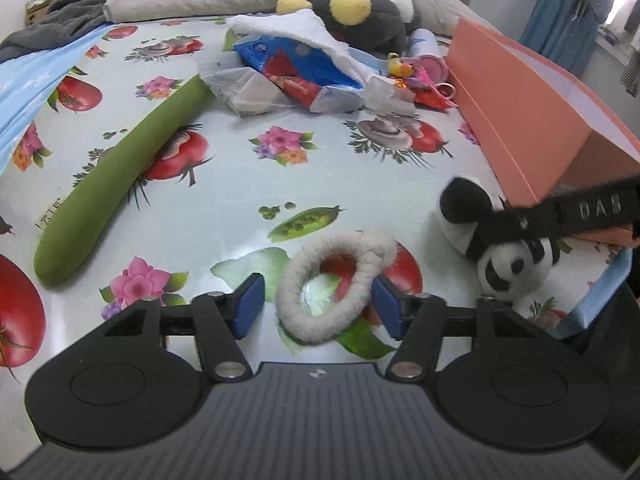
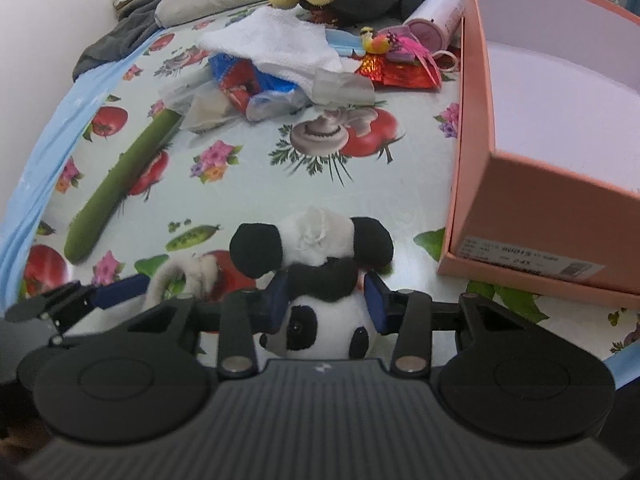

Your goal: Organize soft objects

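Two hand-held grippers work side by side on a worktop (image 2: 248, 168) covered in a vegetable-print cloth, with an open pink shoe box (image 2: 532, 208) as the landmark for everything else. The right gripper (image 2: 327, 300) sits directly over a small panda plush (image 2: 320, 280) that lies just off the box's near corner, on the side away from the box; its blue pads flank the toy's dark neck with the white face turned back toward the camera, and the pads appear to touch the fur, so the toy looks gripped, though how firmly cannot be told. The left gripper (image 1: 318, 304) is one place farther from the box, its jaws part-way apart around a white fluffy ring (image 1: 334, 282) lying flat on the cloth; one pad looks to meet the ring's rim while the other stands clear, so nothing is clamped yet. The ring's longer axis runs slantwise between the pads. By this reading the panda, nearer the box and under the right hand, has the shorter trip, up and over the box wall. A long green plush (image 1: 120, 172) lies well apart from the box.
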Demonstrator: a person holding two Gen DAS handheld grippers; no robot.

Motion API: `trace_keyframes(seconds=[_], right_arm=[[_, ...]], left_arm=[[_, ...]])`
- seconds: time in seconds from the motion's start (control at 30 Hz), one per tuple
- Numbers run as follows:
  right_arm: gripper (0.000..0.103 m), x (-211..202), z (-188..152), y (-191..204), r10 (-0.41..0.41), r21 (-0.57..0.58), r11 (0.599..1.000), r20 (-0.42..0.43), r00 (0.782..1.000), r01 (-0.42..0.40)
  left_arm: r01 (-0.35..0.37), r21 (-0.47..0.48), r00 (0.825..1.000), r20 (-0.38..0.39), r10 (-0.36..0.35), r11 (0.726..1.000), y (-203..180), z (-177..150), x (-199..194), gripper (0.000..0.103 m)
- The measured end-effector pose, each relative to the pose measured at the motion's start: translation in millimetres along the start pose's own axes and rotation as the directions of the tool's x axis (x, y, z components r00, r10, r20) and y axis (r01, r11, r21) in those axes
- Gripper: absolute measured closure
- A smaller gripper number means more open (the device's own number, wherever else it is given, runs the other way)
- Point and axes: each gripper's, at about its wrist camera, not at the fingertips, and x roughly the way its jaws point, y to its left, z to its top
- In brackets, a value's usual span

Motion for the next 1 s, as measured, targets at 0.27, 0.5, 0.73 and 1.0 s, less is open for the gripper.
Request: trace_keyframes(seconds=[0.27, 0.5, 0.73, 1.0], right_arm=[[0.059, -15, -2, 1, -0.008, 0.023, 1.000, 0.057, 0.998, 0.007], [0.060, -27, -8, 0, 0.027, 0.032, 0.999, 0.066, 0.997, -0.029], [0.060, -55, -4, 0, 0.060, 0.020, 0.998, 0.132, 0.989, -0.063], [0.060, -87, 2, -2, 0.086, 0.015, 0.996, 0.220, 0.972, -0.092]], left_arm=[[-0.051, -0.046, 0.999, -0.006, 0.051, 0.998, -2, 8, 2, 0.088], [-0.086, -0.123, 0.995, 0.033, 0.091, 0.989, -13, 12, -20, 0.090], [-0.081, -0.205, 0.989, 0.105, 0.104, 0.975, -20, 20, -57, 0.096], [-0.082, -0.204, 0.975, 0.186, 0.121, 0.976, -31, 36, -90, 0.097]])
